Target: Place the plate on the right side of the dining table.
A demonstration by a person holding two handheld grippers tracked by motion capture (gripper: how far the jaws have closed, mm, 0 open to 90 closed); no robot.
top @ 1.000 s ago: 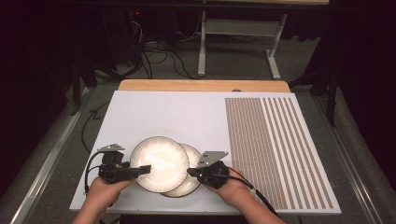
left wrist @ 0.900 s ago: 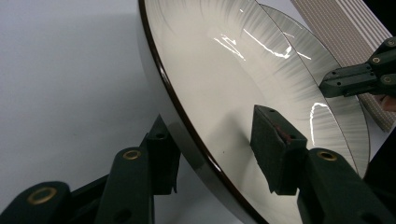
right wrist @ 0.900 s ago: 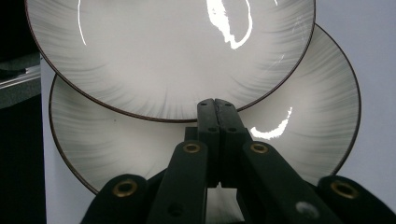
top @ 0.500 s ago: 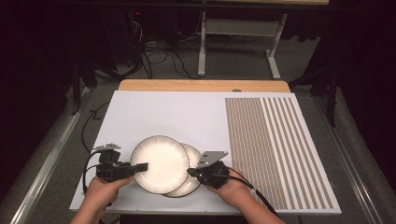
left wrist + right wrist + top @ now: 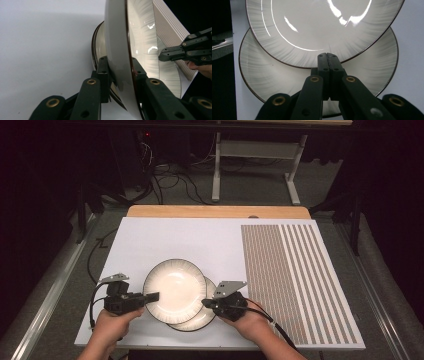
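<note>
Dark room beyond, cables on the floor and a white table frame (image 5: 255, 165) at the back. I've got a white board (image 5: 200, 240) laid over a wooden bench top (image 5: 215, 211), w/ a striped panel (image 5: 292, 280) of brown and white lines covering the board's right part.

Two plates near the board's front edge, left of centre. Upper plate (image 5: 175, 290), cream w/ a dark rim and fine radial streaks, overlaps the lower plate (image 5: 197, 317), which pokes out toward the front-right.

Left gripper (image 5: 150, 296): my left hand (image 5: 112, 325) has it at the upper plate's left edge. On the left gripper view the jaws sit either side of that plate's rim (image 5: 120, 75), one under, one over, closed down onto it – so it's pinching the upper plate. Plate looks raised off the lower one on that side; the lower plate's dark rim (image 5: 96, 47) shows behind it against the board.

Right gripper (image 5: 206, 303): right hand (image 5: 250, 325) has it at the plates' right side. On the right gripper view the jaws are pressed together, no gap, nothing between them, tips (image 5: 327, 56) over the upper plate's rim. Touching it or just above it – can't tell. Same gripper shows far off in the left gripper view (image 5: 162, 56), tips near the upper plate's face.
</note>
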